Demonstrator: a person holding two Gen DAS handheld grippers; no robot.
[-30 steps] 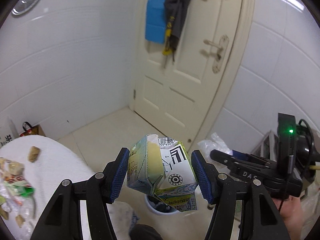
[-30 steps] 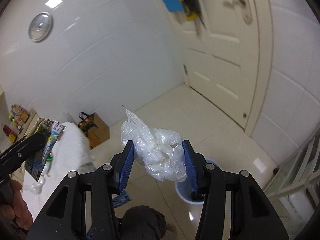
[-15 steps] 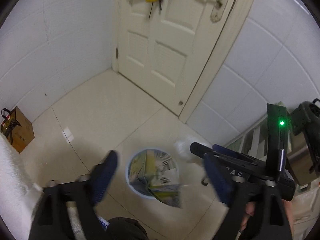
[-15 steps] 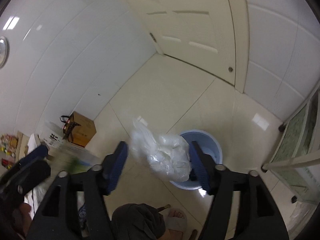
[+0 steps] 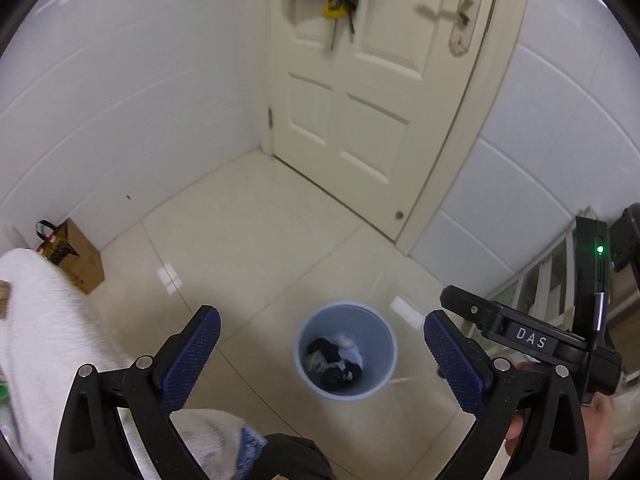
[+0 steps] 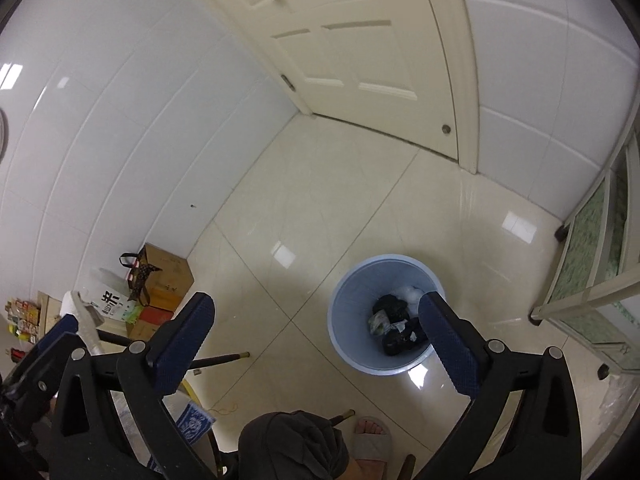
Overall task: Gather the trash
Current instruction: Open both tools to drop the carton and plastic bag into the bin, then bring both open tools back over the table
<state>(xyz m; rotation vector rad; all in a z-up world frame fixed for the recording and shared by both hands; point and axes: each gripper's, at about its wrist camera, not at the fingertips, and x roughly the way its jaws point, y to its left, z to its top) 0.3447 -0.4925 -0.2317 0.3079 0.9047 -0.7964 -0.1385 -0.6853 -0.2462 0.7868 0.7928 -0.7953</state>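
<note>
Left wrist view is showing my left tool [image 5: 320, 354] gaping wide and empty, my right tool [image 6: 314, 330] likewise, both hanging over the round pale-blue plastic bin [image 5: 378, 330] where light, crushable trash [image 6: 394, 326] is lying, needing only gentle mid-body pinches.

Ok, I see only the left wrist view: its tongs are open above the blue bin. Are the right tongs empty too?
Observer: Yes. The right tongs are wide open, with nothing between them.
Operator: Is anything near the bin that I cannot see?
Observer: A foot in a grey slipper is on the floor, on the near side of the bin and apart from it.
Operator: And by the brown box at the wall?
Observer: A white carton with black characters stands right beside the brown box.
</note>
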